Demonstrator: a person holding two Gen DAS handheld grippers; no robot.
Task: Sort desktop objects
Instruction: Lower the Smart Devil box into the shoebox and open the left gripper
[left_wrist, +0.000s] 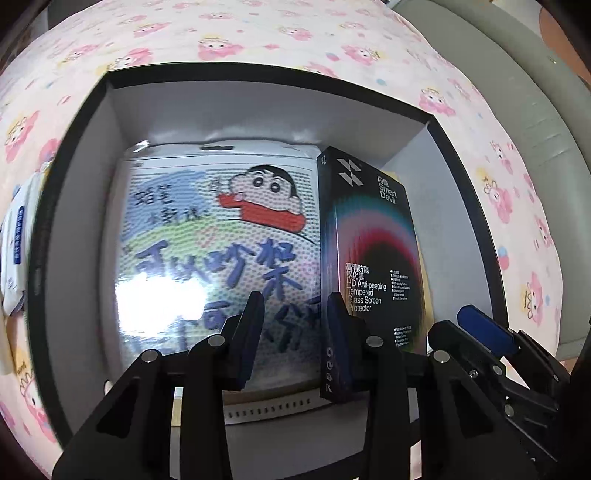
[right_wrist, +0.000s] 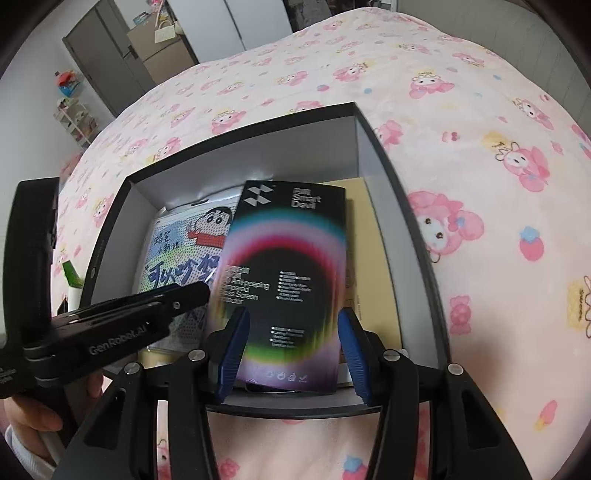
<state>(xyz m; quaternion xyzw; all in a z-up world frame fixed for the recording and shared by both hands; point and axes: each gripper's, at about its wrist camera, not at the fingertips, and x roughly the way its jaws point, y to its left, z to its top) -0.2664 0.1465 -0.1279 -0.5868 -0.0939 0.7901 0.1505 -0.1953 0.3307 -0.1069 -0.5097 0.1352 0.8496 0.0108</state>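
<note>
i see the pink cartoon-print bedspread (right_wrist: 480, 110) under everything, with the black-rimmed box (right_wrist: 413, 221) sitting on it. inside the box lies the cartoon packet (left_wrist: 221, 229), and beside it the black screen protector box (right_wrist: 291, 266), tilted over a tan package (right_wrist: 369, 258). my right gripper (right_wrist: 293, 350) has its fingers pinching the screen protector box by its long edges. my left gripper (left_wrist: 295, 325) has its fingers spread, one touching that box's edge.
</note>
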